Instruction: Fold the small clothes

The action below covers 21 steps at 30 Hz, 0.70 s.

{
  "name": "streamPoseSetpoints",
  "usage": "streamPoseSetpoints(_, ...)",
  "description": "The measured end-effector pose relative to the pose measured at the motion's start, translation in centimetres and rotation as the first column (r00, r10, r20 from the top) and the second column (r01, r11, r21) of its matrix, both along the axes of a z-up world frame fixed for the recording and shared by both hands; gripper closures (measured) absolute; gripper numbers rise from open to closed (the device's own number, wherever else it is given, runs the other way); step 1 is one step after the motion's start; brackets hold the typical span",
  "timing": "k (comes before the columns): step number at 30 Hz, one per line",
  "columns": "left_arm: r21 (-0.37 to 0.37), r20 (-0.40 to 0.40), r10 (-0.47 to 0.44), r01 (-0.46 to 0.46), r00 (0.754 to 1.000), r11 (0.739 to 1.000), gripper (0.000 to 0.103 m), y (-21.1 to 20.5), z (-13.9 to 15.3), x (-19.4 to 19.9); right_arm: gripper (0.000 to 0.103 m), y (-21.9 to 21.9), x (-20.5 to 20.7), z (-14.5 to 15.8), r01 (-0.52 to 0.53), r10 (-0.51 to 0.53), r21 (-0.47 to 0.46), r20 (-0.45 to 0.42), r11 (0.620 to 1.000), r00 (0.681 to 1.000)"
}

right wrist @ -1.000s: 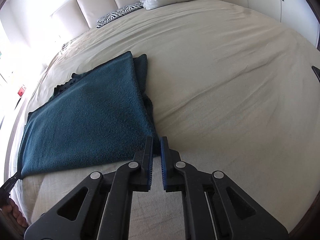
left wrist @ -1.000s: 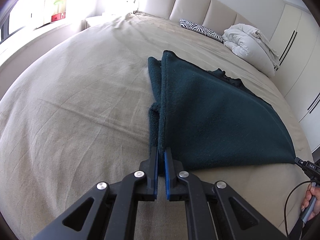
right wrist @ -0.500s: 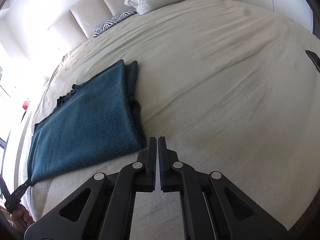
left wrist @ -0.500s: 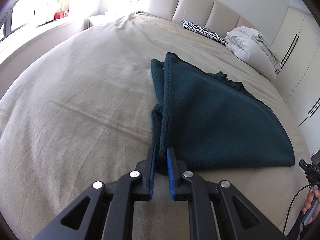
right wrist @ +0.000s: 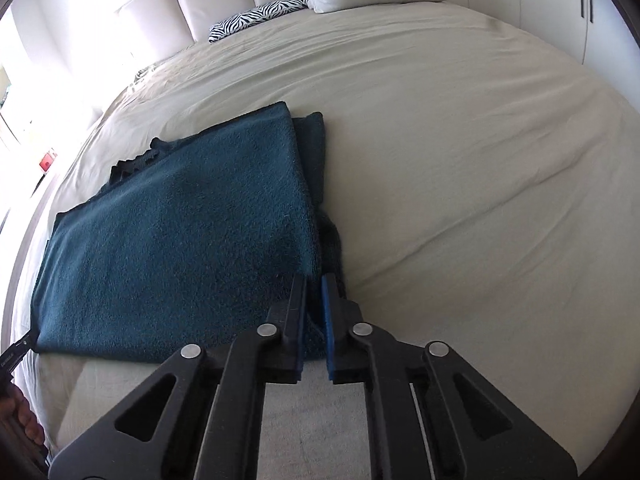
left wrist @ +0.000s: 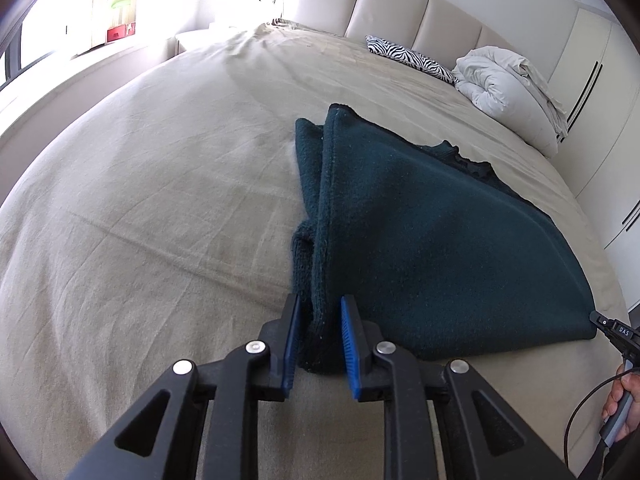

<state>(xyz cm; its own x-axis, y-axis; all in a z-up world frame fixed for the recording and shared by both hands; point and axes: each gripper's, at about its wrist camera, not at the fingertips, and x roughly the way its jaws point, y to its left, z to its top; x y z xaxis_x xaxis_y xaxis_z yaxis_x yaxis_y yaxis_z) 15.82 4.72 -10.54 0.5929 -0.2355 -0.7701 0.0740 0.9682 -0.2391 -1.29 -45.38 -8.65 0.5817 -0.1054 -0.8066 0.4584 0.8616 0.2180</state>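
Observation:
A dark teal knit garment (left wrist: 420, 240) lies folded flat on the beige bed; it also shows in the right wrist view (right wrist: 180, 248). My left gripper (left wrist: 320, 336) is partly open, its blue pads on either side of the garment's near left corner, which bunches between them. My right gripper (right wrist: 314, 312) sits at the garment's near right corner with its pads close together and a narrow gap; a bit of fabric edge lies between them. The other gripper's tip shows at the far corner in each view.
The beige bed sheet (left wrist: 160, 200) spreads wide to the left and right (right wrist: 460, 160). A zebra-print pillow (left wrist: 412, 58) and a white duvet bundle (left wrist: 508, 80) lie by the padded headboard. White wardrobes (left wrist: 592, 80) stand at the right.
My left gripper's jaws have opened from shut on the garment's corner. My right gripper moved back in to the garment's right corner, its jaws slightly wider than half a second ago.

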Motion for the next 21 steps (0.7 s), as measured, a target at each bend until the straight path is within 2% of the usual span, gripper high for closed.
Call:
streamPoseSetpoints(5,0.023,0.005,-0.021,0.021,1.000,1.000,0.095,-0.5,0.1,0.1,0.099,0.4,-1.4,0.5,0.031,-0.030,-0.027,0.026,0.999,0.999)
streamPoseSetpoints(9,0.053,0.001,-0.038,0.038,0.999,0.998,0.096,-0.7,-0.3,0.0,0.099,0.2,-2.0,-0.8,0.050,-0.050,-0.007,0.010,0.999,0.999)
streamPoseSetpoints(12,0.042,-0.006,-0.040,0.040,0.999,0.998,0.096,-0.4,-0.6,0.1,0.099,-0.7,-1.9,-2.2,0.057,-0.058,0.054,0.011,0.997,0.998)
streamPoseSetpoints(15,0.045,-0.002,-0.047,0.047,0.999,0.998,0.096,-0.4,-0.5,0.1,0.096,-0.9,-1.7,-2.3,0.046,-0.047,0.062,0.011,0.997,0.999)
streamPoseSetpoints(16,0.049,0.003,-0.049,0.049,0.999,0.998,0.096,-0.4,-0.5,0.0,0.092,-0.9,-1.8,-2.1,0.049,-0.049,0.058,0.012,0.997,0.999)
streamPoseSetpoints(17,0.052,0.008,-0.052,0.052,0.999,0.997,0.096,-0.4,-0.5,-0.2,0.082,-1.0,-2.0,-1.8,0.063,-0.063,0.055,0.010,0.997,0.998)
streamPoseSetpoints(19,0.055,0.016,-0.057,0.056,0.998,0.997,0.097,-0.5,-0.5,-0.6,0.074,-1.2,-2.3,-1.1,0.102,-0.103,0.056,0.012,0.993,0.995)
streamPoseSetpoints(21,0.054,0.016,-0.056,0.055,0.998,0.997,0.097,-0.5,-0.5,-0.8,0.074,-1.2,-2.5,0.1,0.120,-0.121,0.036,0.038,0.992,0.992)
